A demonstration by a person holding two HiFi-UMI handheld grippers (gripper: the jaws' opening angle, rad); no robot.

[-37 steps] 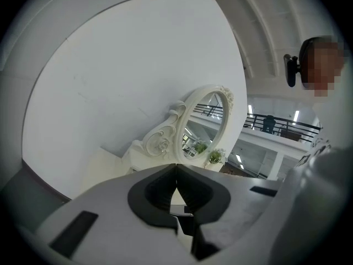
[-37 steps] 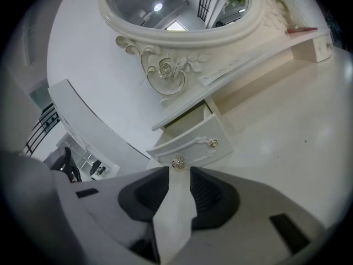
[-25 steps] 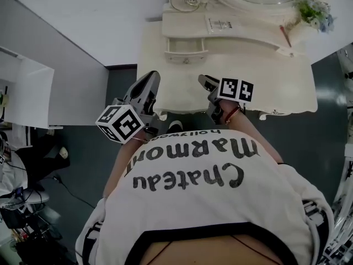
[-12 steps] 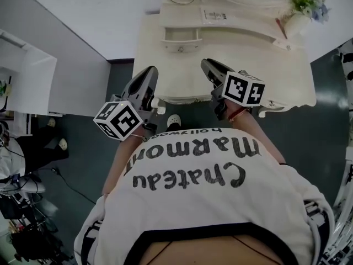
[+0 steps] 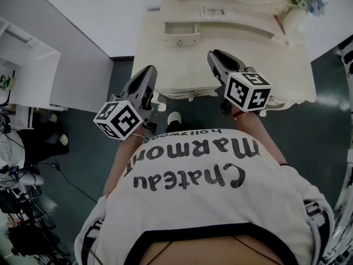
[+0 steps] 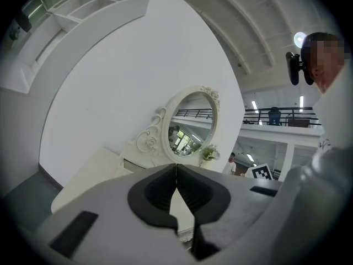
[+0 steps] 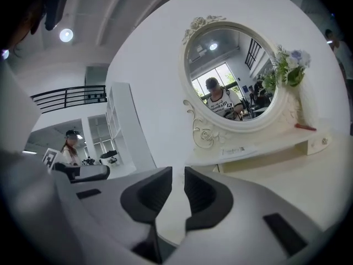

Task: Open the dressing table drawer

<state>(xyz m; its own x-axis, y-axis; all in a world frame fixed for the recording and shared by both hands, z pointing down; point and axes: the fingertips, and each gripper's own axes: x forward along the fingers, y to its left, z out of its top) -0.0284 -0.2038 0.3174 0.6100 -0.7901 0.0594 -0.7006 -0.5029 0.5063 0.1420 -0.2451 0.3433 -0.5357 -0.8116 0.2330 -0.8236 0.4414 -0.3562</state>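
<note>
Held at mid-frame by the cream dressing table's [image 5: 182, 65] near edge: left gripper [image 5: 148, 70], jaws together, empty; right gripper [image 5: 215, 54], jaws slightly apart and closing, nothing between.

Odds and ends at the edges
A vase of flowers [image 5: 298, 7] stands just beside a thin red stick [image 5: 279, 25]; a white shelf unit [image 5: 27, 70] sits well apart, at left.

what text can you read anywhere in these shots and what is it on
"Chateau Marmont": large black letters on the person's white T-shirt, upside down in the head view.
"hollywood": small black print above that on the same shirt.
Small printed label on the raised back shelf of the cream dressing table: too small to read in any view.
Black-and-white marker cubes: square patterns only, no words.
</note>
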